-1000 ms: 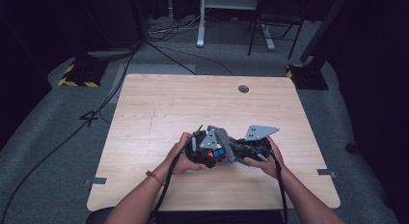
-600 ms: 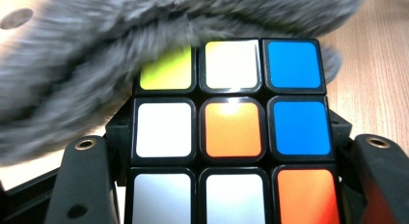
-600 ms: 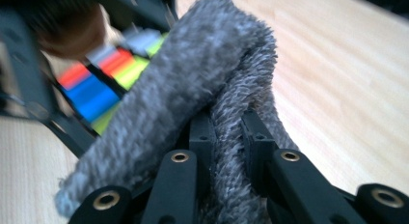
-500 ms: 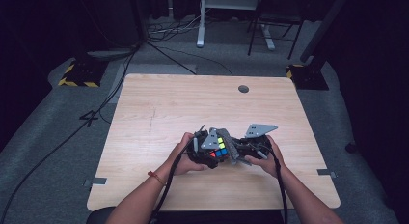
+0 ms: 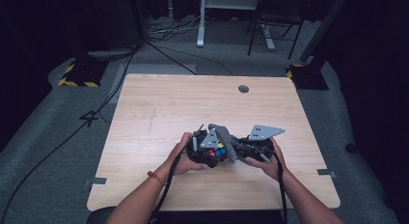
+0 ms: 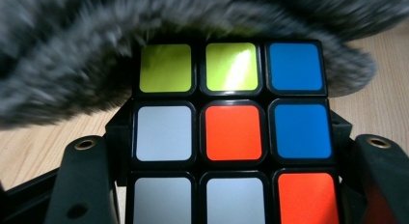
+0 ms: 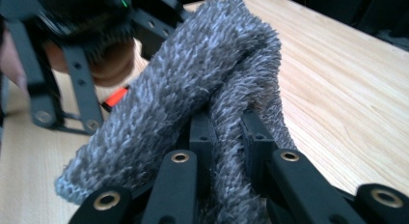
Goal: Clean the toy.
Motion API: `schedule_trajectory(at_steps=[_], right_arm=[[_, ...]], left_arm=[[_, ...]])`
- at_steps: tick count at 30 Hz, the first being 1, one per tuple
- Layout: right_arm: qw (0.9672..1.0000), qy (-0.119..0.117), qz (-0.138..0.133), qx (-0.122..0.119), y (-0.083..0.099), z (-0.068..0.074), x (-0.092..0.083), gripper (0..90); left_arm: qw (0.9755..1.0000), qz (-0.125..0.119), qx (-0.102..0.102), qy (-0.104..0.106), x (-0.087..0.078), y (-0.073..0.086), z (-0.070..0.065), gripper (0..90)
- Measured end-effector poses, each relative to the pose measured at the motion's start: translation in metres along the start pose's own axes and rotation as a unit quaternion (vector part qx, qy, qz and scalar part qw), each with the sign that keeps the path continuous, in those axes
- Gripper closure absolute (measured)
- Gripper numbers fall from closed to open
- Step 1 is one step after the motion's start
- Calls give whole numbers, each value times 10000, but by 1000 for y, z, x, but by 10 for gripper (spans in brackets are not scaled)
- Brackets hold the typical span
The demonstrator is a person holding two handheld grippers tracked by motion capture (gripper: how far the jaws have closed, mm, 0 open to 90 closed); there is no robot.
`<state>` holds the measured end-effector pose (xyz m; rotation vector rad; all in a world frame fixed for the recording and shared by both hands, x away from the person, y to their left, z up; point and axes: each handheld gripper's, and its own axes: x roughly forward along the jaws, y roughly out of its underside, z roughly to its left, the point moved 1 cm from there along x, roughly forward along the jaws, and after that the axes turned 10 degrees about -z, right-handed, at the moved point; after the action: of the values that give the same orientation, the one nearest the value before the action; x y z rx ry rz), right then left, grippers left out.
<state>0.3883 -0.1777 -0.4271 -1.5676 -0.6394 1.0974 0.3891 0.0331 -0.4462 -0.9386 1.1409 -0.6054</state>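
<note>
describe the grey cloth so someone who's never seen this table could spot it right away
Start at the wooden table and go to its near edge, where two hands meet. The right gripper is clamped on the grey cloth, which drapes over the puzzle cube held in the left gripper. It is the one soft, fuzzy thing there, beside the hard black jaws and the cube's glossy coloured squares.

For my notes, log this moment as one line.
left gripper: shut on colourful puzzle cube | right gripper: shut on fuzzy grey cloth | cloth lies over cube | above wooden table
</note>
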Motion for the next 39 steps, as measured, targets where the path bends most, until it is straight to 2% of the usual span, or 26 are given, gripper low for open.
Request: schedule_trajectory(at_steps=[3,5,12,16,17,19,20,22,24,25,27,30,32,34,37,39], right_arm=[[10000,31,-10,-52,-1,1,-1,787],[10000,26,32,-5,0,-2,0,787],[9975,-11,702,-57,15,-10,10,788],[9966,-81,815,-1,19,-10,12,787],[9970,-115,768,13,19,-9,12,787],[9977,-52,660,-113,14,-4,10,789],[9978,9,625,-205,11,-1,8,788],[9986,-17,481,-239,7,2,5,787],[9993,-115,296,-175,1,4,2,787],[9994,-127,238,-218,-2,6,2,787],[9992,-45,222,-339,-4,10,0,786],[9996,-4,157,-249,-2,5,-2,783],[9995,72,233,-186,1,-1,0,782],[9996,90,211,-144,4,-4,0,783],[9996,-74,-115,-266,-6,4,-7,785],[9993,-67,-119,-359,-10,11,-7,787]], left_arm=[[10000,-8,33,-28,1,-1,-1,335],[10000,-12,64,-60,-1,-1,-1,335],[9998,-115,50,-169,-9,-3,3,335],[9995,-248,18,-213,-15,-5,6,335],[9994,-269,4,-196,-17,-5,7,335],[9993,-346,-92,-131,-19,-4,9,335],[9994,-289,-69,-149,-20,-3,10,335],[9996,-83,21,-272,-16,-1,9,335],[9998,-38,-28,-169,-11,2,8,335],[9999,-19,-20,-153,-9,2,7,335],[9999,-4,-16,-114,-6,1,5,335],[9999,-67,39,-84,-4,-2,0,335],[9999,-40,120,-105,-3,-4,-2,335],[9999,-27,108,-78,-3,-4,-3,335],[9999,35,134,-21,-1,-3,-4,335],[9999,31,106,13,0,-3,-4,334]])
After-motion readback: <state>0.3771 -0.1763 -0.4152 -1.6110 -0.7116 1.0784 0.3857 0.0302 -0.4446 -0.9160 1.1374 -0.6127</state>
